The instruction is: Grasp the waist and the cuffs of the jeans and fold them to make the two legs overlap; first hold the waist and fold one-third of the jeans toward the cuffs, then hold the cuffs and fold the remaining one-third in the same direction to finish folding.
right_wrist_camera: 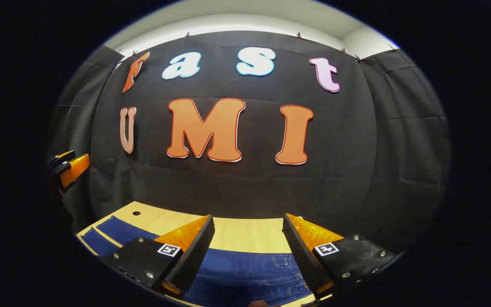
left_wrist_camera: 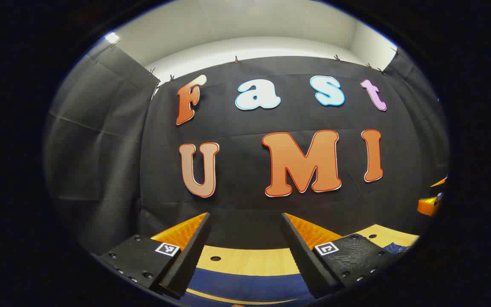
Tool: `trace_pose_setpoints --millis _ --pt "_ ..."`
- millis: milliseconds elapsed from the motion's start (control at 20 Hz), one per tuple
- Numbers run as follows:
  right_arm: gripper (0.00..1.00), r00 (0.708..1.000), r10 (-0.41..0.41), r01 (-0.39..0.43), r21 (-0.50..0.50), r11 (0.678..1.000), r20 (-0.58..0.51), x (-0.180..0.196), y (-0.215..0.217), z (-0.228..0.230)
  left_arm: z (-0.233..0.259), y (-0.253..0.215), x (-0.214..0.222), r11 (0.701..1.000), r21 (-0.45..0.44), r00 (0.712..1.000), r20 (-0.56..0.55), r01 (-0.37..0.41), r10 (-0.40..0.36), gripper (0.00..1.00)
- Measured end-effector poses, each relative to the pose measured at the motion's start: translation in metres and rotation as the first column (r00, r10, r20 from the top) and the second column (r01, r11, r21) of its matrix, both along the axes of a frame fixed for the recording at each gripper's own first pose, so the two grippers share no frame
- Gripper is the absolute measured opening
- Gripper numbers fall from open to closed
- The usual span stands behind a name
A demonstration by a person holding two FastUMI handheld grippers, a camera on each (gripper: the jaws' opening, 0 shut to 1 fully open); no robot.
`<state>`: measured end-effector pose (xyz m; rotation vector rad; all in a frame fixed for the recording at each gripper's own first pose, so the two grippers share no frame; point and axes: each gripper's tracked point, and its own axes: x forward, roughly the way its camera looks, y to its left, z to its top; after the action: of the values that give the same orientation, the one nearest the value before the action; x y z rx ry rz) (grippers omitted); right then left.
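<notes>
Much of the jeans [right_wrist_camera: 245, 273] was cut off at the lower rim of both views, so their full layout could not be made out; a dark blue band was seen lying flat on the wooden tabletop [right_wrist_camera: 245, 232], reaching toward its left edge. The left claw [left_wrist_camera: 245, 247] was held wide apart above the denim, nothing gripped. The right claw [right_wrist_camera: 247, 249] was likewise spread wide over the stitched waist area, with no contact discernible.
</notes>
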<state>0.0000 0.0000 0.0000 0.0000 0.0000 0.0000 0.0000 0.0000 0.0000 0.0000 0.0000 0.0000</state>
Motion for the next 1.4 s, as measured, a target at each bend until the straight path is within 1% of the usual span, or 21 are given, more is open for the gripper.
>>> trace_pose_setpoints --millis 350,700,800,850,950,1000,1050,1150,1250,1350,1400 --pt "0.98 1.0 -0.009 0.009 -0.017 1.0 -0.003 0.008 0.022 0.002 -0.018 0.005 0.013 0.999 -0.004 0.998 -0.041 0.036 -0.036 0.99" --pt "0.98 1.0 -0.002 0.001 -0.029 1.0 -0.03 0.029 0.031 0.0 -0.013 0.004 0.025 0.998 0.03 0.999 -0.021 0.049 -0.048 0.99" --pt "0.98 0.999 -0.003 0.002 -0.04 0.999 -0.047 0.036 0.033 0.0 -0.013 0.01 0.029 0.998 0.045 0.999 -0.012 0.037 -0.036 0.99" --pt "0.98 0.999 -0.006 0.004 -0.034 0.999 -0.054 0.041 0.034 0.0 -0.01 0.015 0.032 0.998 0.05 0.999 -0.015 0.029 -0.028 1.0" --pt "0.98 0.997 0.022 -0.021 0.014 1.0 -0.072 0.054 0.046 0.008 -0.005 0.019 0.044 0.999 0.028 1.0 -0.014 0.025 -0.024 1.0" --pt "1.0 0.997 0.041 -0.038 0.048 0.998 -0.064 0.058 0.052 0.016 0.001 0.024 0.051 1.0 0.01 1.0 -0.01 0.016 -0.016 0.99" --pt "0.98 0.998 0.052 -0.049 0.07 0.996 -0.047 0.061 0.056 0.025 0.003 0.028 0.055 1.0 -0.001 1.0 -0.007 0.006 -0.006 1.0" --pt "0.98 0.997 0.064 -0.061 0.065 0.996 -0.038 0.062 0.058 0.024 -0.001 0.034 0.056 1.0 0.003 1.0 -0.017 -0.01 0.01 1.0" --pt "0.98 0.997 0.035 -0.032 0.035 0.999 -0.066 0.061 0.046 0.013 -0.009 0.039 0.048 1.0 0.001 0.999 -0.035 -0.014 0.014 1.0" --pt "0.98 0.995 0.009 -0.006 0.035 0.999 -0.1 0.058 0.033 0.001 -0.019 0.053 0.042 0.999 0.008 0.997 -0.06 -0.039 0.04 1.0" --pt "1.0 0.992 0.003 0.003 0.047 0.999 -0.123 0.057 0.028 -0.006 -0.027 0.06 0.039 0.999 0.005 0.996 -0.079 -0.051 0.051 0.99"
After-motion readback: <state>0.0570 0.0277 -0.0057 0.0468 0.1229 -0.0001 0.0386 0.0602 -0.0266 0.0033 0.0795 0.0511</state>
